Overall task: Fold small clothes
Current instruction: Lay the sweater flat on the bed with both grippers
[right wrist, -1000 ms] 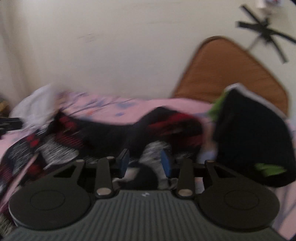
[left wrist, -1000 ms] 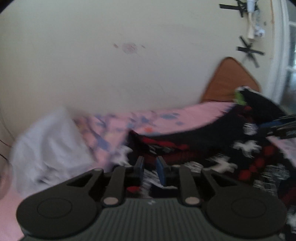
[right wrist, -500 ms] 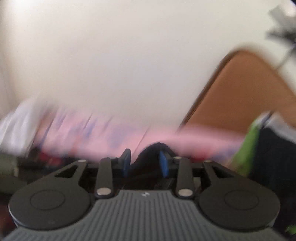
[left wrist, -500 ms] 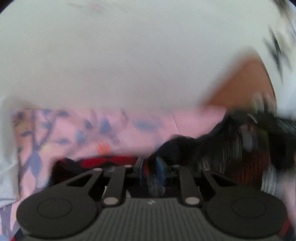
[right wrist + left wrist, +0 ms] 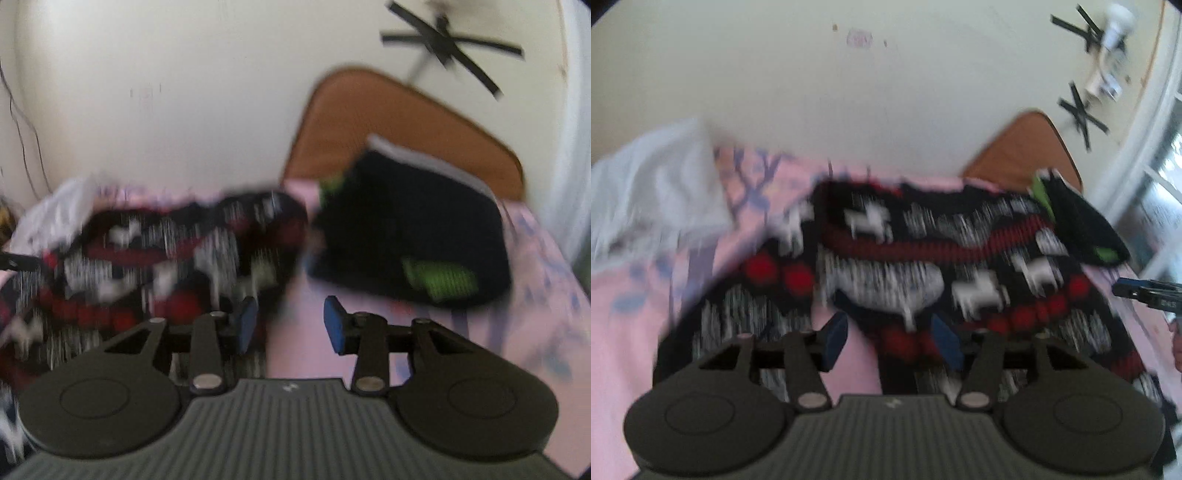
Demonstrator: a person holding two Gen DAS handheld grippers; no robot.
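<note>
Sweater (image 5: 923, 266) lies spread left-to-right on the pink sheet (image 5: 624, 314); both tools, left (image 5: 890, 339) and right (image 5: 291, 325), gape empty.

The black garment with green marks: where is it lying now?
The black garment lies on the pink sheet, right of the patterned sweater, before the brown board.

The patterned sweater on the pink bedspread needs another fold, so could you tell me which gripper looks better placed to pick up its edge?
Left, probably. The left gripper has open jaws right over the patterned sweater. The right gripper, also open, faces mostly bare pink bedspread, with the sweater off to its left.
</note>
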